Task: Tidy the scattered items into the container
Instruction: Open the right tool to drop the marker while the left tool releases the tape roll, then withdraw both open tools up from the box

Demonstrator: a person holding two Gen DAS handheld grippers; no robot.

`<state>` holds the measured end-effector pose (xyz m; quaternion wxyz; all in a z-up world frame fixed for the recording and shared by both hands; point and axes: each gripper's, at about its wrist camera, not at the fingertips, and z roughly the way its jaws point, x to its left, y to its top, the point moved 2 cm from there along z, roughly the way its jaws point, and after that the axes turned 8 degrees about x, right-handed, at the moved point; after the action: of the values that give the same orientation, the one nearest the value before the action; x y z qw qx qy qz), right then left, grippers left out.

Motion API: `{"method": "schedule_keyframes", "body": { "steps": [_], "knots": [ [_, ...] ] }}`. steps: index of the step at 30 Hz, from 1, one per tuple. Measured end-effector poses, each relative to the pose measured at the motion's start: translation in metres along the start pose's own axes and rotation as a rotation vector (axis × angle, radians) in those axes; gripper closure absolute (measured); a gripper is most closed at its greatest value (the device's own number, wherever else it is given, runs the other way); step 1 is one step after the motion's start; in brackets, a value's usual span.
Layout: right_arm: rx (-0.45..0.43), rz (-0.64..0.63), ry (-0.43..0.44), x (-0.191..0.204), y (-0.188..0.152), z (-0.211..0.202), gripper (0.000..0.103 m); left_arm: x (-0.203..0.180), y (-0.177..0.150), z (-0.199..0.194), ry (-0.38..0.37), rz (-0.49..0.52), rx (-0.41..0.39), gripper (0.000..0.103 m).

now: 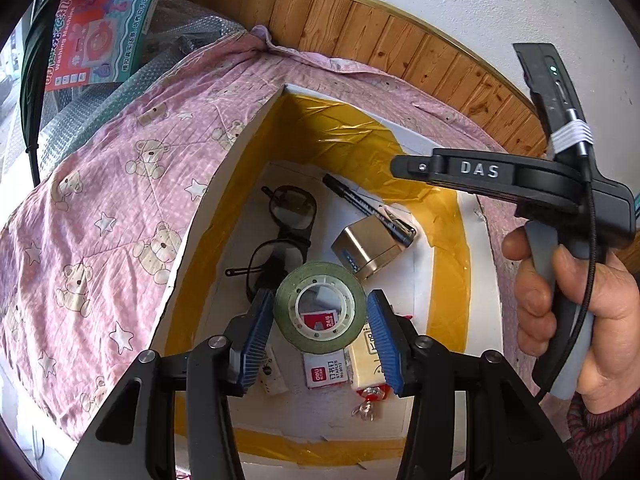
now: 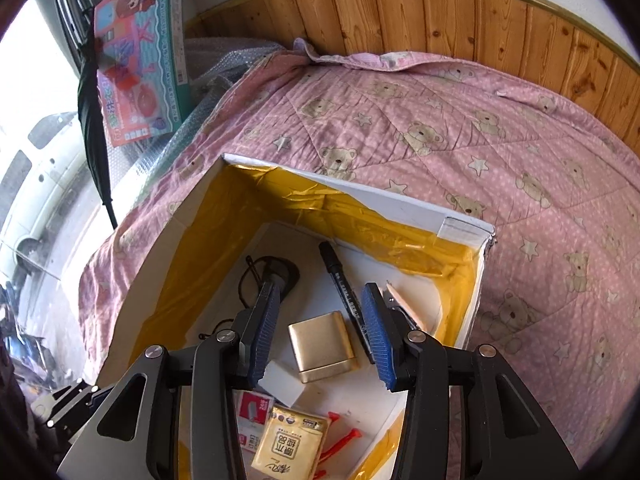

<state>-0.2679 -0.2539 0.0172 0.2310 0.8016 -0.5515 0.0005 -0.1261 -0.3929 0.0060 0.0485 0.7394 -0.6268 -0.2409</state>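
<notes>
Blue-padded fingers [image 1: 256, 336] of the left gripper [image 1: 320, 332] fill the foreground of the left wrist view, spread wide, with a green roll of tape [image 1: 320, 306] lying between them; whether either pad actually touches the roll cannot be told, though a thin gap seems to show on each side. That roll sits above the floor of the white box [image 1: 484, 280], whose inner walls are lined with yellow tape. Under and around the roll lie a red-and-white staples box [image 1: 326, 372], a pair of dark-framed glasses [image 1: 286, 236], a metal block [image 1: 366, 246] and a black marker [image 1: 364, 204] resting partly across that block. From the right wrist view, the right gripper [image 2: 322, 334] hangs over the same box with its fingers wide and nothing between them; the gold-toned metal block [image 2: 322, 350] shows below the gap, a white eraser [image 2: 282, 386] just beside it, a yellow packet [image 2: 290, 444] and orange-red plastic pieces [image 2: 340, 438] nearer the camera. The box's near-left wall rises close to the left fingers, while its far corner stays open. Around the box spreads the pink bear-print quilt [image 2: 460, 132] of a bed, bare on the right, backed by wood panelling [image 2: 440, 12]. A hand [image 1: 576, 312] grips the right gripper's handle at the left wrist view's right edge.
</notes>
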Motion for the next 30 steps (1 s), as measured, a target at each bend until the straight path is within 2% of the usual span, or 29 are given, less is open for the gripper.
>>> {"method": "schedule_keyframes", "body": {
  "steps": [5, 11, 18, 30],
  "knots": [
    [-0.006, 0.047, 0.082, -0.004, -0.009, -0.014, 0.057, 0.006, 0.000, -0.003, -0.003, -0.028, 0.002, 0.045],
    [-0.013, 0.034, 0.149, 0.008, -0.026, -0.032, 0.057, 0.007, 0.002, -0.014, -0.003, -0.047, -0.011, 0.045],
    [-0.011, -0.011, 0.173, 0.023, -0.050, -0.047, 0.056, 0.005, -0.001, -0.028, 0.021, -0.059, -0.032, 0.045],
    [-0.015, -0.041, 0.168, 0.029, -0.091, -0.070, 0.056, -0.034, -0.015, -0.049, 0.031, 0.019, -0.062, 0.045]
  ]
}}
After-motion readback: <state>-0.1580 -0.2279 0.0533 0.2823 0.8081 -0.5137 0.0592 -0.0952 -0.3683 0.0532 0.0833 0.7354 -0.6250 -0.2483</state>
